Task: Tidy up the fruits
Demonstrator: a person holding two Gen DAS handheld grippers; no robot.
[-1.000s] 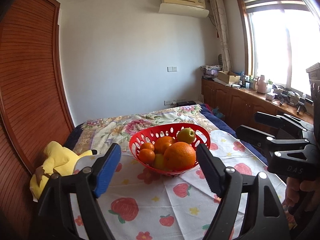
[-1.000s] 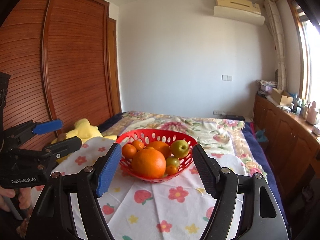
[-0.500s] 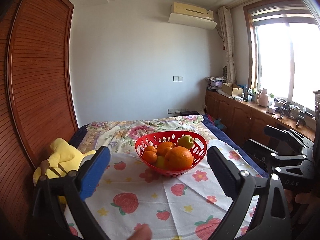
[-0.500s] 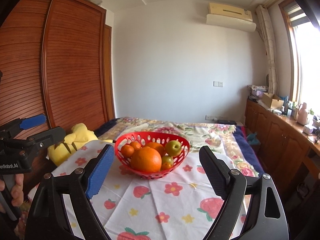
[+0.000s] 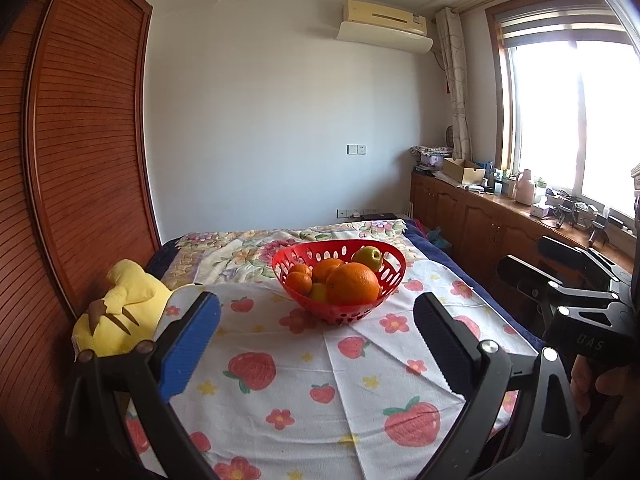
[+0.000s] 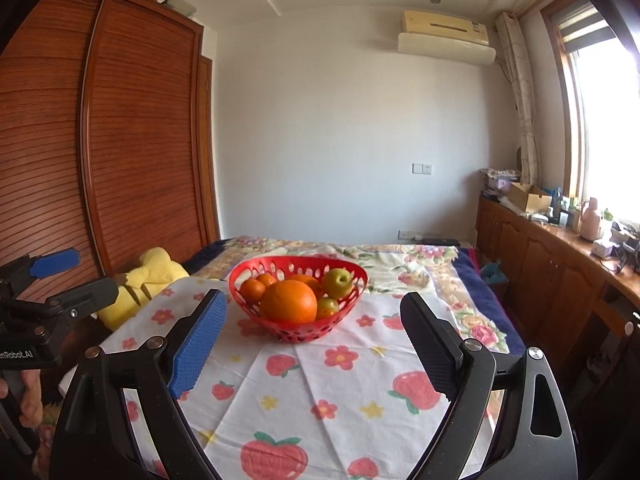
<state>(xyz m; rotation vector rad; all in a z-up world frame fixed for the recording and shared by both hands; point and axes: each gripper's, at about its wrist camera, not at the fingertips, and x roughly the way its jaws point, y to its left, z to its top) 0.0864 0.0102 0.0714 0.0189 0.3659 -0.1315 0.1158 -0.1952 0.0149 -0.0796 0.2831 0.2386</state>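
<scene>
The left tongs (image 5: 316, 336) are held spread wide with nothing between them, and the right tongs (image 6: 314, 338) are likewise spread and unloaded. Both are pointed at a red basket (image 5: 388, 280) set ahead on a strawberry-print cloth (image 5: 304, 392). A large orange (image 5: 353, 283), smaller oranges and a green apple (image 5: 369, 257) are piled inside. A yellow plush toy (image 5: 120, 312) is seen to the left.

You're looking at a red perforated basket (image 5: 304, 257) sitting upright on the strawberry-print cloth (image 5: 280, 380), holding a big orange (image 5: 354, 284) in front, smaller oranges (image 5: 299, 282) and a green apple (image 5: 367, 258) behind
</scene>
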